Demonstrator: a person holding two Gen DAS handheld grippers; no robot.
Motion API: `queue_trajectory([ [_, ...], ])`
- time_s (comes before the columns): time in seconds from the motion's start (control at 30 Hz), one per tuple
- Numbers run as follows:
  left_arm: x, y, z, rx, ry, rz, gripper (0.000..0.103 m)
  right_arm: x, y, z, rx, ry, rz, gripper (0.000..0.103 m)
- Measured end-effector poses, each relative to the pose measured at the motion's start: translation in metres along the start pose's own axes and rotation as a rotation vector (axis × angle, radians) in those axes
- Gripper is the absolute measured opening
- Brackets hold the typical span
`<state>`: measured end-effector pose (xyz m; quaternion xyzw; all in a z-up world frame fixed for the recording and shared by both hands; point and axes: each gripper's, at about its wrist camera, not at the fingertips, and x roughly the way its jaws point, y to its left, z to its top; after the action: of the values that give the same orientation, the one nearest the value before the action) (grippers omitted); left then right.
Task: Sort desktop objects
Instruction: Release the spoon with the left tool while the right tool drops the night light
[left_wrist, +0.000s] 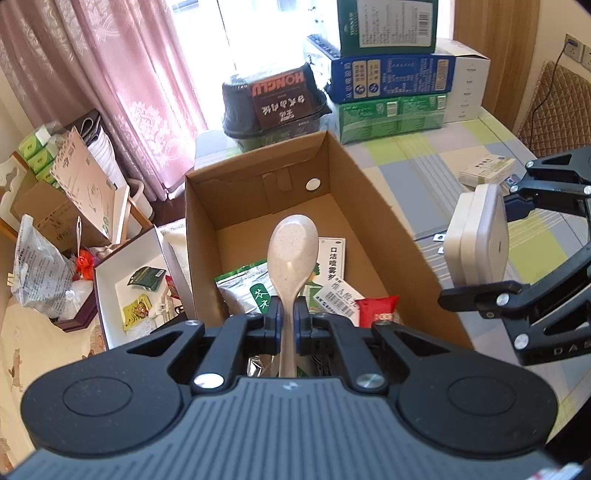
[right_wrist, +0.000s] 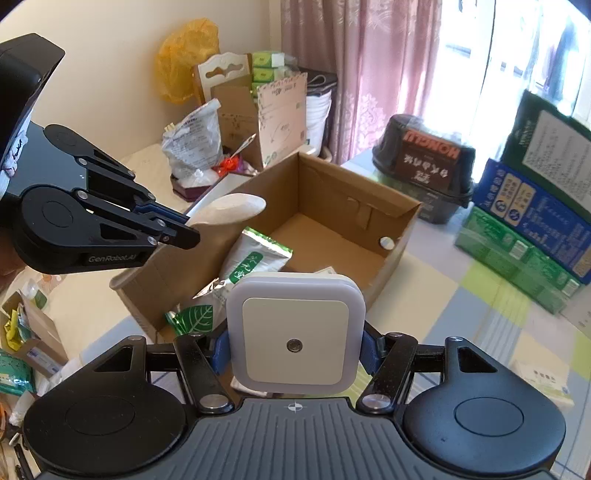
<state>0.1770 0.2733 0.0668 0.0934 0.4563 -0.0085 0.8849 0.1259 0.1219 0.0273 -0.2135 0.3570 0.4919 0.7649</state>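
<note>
A checked tablecloth (left_wrist: 436, 162) in pale green, grey and cream covers the table, where an open cardboard box (left_wrist: 376, 206) stands near the window-side edge, its flaps up and its floor partly bare. Behind the box, a stack of printed cartons (left_wrist: 391, 74) in green and blue rises against the bright window, beside a dark shrink-wrapped bowl pack (left_wrist: 273, 99) lettered in white on red. Pink patterned curtains (left_wrist: 110, 74) hang at the far left. Inside the box lie a silver-and-green foil pouch (right_wrist: 255, 258), a white printed packet (left_wrist: 334, 254) and a red wrapper (left_wrist: 376, 310), all crowded toward the near end. The left gripper (left_wrist: 289, 319) hangs over that near end, its fingers pressed tight on the handle of a pale speckled spoon (left_wrist: 291, 254), whose bowl points up and forward above the pouch. The right gripper (right_wrist: 295, 350) is just outside the box's right wall, its blue pads clamped on the two sides of a white square night light (right_wrist: 295, 343), held with its face toward the camera and a small round sensor at its centre. A small white pill box (left_wrist: 487, 170) lies on the cloth farther right.
</note>
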Motion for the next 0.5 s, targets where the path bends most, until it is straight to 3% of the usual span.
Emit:
queue_trajectory([
  [0.37,0.043,0.018,-0.009,-0.047,0.034,-0.017,0.004,0.040,-0.001,0.004,-0.015,0.040,0.013,0.062],
  [0.5,0.050,0.025,-0.012,-0.074,0.047,-0.016,0.009,0.049,0.000,0.004,-0.017,0.050,0.018,0.062],
])
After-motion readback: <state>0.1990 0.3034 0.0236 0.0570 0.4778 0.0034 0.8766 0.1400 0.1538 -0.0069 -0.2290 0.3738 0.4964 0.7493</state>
